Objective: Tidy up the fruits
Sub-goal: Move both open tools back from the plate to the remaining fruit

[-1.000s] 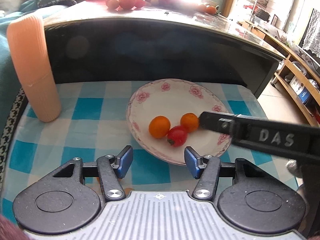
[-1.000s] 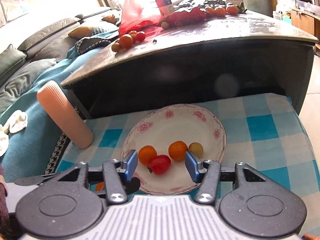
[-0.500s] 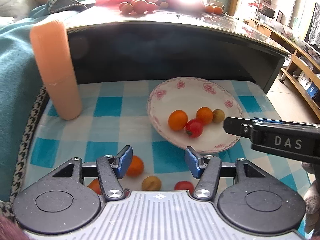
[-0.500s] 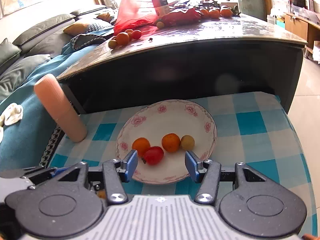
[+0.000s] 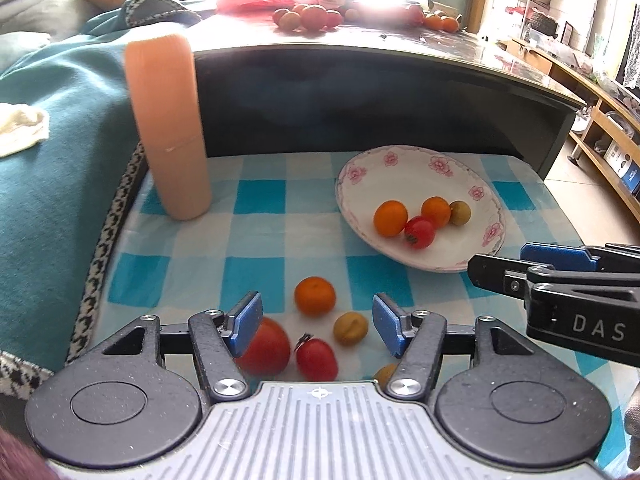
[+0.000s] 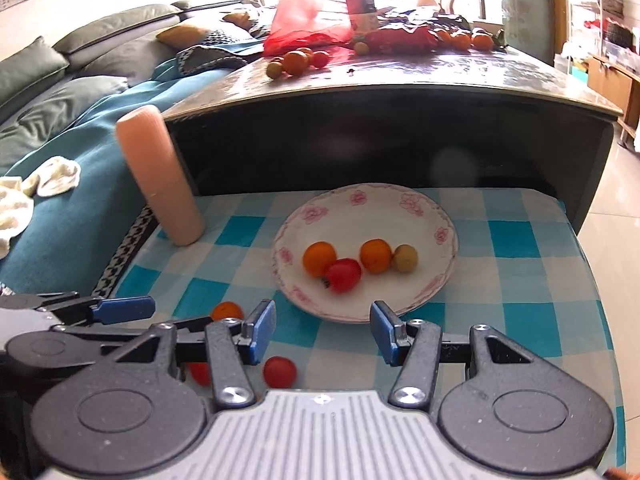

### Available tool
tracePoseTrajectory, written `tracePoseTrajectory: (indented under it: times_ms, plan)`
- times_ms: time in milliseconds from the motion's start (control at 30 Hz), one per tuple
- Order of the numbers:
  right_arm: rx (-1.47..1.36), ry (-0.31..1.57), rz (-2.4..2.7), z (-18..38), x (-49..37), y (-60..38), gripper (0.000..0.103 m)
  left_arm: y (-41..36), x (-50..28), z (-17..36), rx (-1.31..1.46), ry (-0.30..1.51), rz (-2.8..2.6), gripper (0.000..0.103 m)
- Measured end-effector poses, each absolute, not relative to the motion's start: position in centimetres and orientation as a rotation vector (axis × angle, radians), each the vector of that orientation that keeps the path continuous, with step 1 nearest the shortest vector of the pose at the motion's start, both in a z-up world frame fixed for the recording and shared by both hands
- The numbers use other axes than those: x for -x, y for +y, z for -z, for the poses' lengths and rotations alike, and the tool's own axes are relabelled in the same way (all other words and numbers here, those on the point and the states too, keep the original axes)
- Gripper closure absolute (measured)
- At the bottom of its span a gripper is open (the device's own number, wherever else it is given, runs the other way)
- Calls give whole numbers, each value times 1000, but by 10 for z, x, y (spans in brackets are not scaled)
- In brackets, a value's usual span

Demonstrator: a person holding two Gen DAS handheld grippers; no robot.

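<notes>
From the left wrist view, the left gripper (image 5: 318, 322) points steeply down at the blue-and-white checked cloth (image 5: 256, 240), its blue pads spread and opening wider, with nothing pressed between them. The landmark here is the flowered plate (image 5: 400, 168), which lies beyond the gripper and to its right. On the plate, near its front edge, sit two orange fruits, a red tomato (image 5: 419, 232) and a small greenish fruit (image 5: 460, 213), bunched together and touching. On the cloth in front of the plate, on its left, lie loose fruits: an orange one (image 5: 315, 296), a yellowish one (image 5: 351, 328), a small red tomato (image 5: 316, 359) and a larger red tomato (image 5: 266, 347) partly behind the left pad. The right gripper (image 5: 532, 264) reaches in from the right edge, just in front of the plate, seen side-on. A peach ribbed cylinder (image 5: 168, 128) stands upright well left of the plate.

From the right wrist view, the right gripper (image 6: 322, 330) tilts down toward the plate's (image 6: 360, 200) near rim, jaws parted and empty. This view shows the plate almost straight ahead, but only three loose fruits peek out around the fingers. It also shows the left gripper (image 6: 120, 306) from the side, left of the plate, and a red plastic bag (image 6: 304, 20) on the dark table behind it.
</notes>
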State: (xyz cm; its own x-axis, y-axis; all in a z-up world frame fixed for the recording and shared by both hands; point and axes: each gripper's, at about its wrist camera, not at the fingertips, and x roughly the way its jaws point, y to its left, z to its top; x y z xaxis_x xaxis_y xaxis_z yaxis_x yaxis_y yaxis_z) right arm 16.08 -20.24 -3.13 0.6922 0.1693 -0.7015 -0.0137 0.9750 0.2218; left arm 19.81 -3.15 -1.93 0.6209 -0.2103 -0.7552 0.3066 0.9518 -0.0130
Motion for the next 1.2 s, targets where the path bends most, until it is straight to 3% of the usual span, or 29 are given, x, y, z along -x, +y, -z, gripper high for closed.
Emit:
tracePoseTrajectory:
  times_ms: [1200]
  plan:
    - [-59, 921, -235, 69, -141, -152, 50, 10, -185, 48, -185, 932, 277, 33]
